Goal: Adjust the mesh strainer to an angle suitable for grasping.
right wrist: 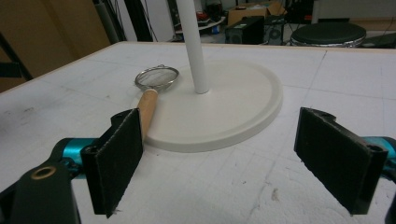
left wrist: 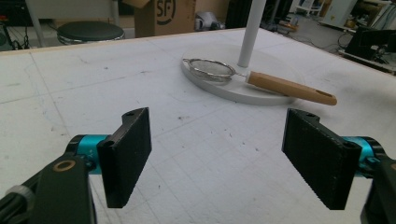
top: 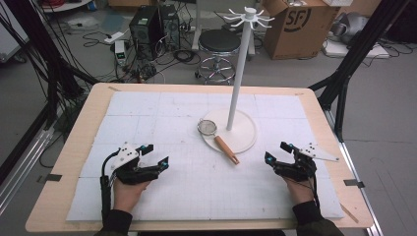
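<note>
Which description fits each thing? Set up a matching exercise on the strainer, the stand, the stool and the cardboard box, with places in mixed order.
Things:
1. strainer
2. white stand
3. black stool
4. cardboard box

Places:
A. on the floor just beyond the table's far edge
B. on the floor at the far right
C. lying on the round base, wooden handle pointing toward the person
D. upright on the table

Pairs: 1-C, 2-D, 3-A, 4-B

One strainer; one white stand; two grippers (left, right); one stool.
</note>
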